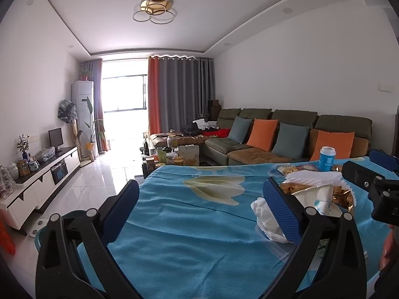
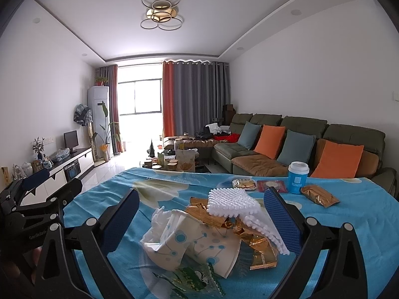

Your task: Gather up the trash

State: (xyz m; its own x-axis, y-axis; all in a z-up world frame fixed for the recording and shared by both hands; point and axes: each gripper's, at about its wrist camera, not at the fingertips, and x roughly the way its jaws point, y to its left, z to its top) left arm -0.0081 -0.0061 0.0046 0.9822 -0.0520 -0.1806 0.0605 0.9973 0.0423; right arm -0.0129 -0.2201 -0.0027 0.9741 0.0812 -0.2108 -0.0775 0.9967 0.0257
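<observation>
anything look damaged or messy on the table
Yes: a crushed paper cup lies on its side in a heap with crumpled tissue, torn gold wrappers and white foam netting. The blue cup stands upright.

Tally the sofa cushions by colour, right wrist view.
Orange cushions: 2
Blue-grey cushions: 2
Total: 4, all on the sofa.

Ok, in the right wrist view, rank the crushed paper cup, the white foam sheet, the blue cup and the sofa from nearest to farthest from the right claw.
1. Crushed paper cup: between the open right claw fingers.
2. White foam sheet: just beyond, centre-right on the pile.
3. Blue cup: upright at the table's far right.
4. Sofa: past the table, along the right wall.
</observation>
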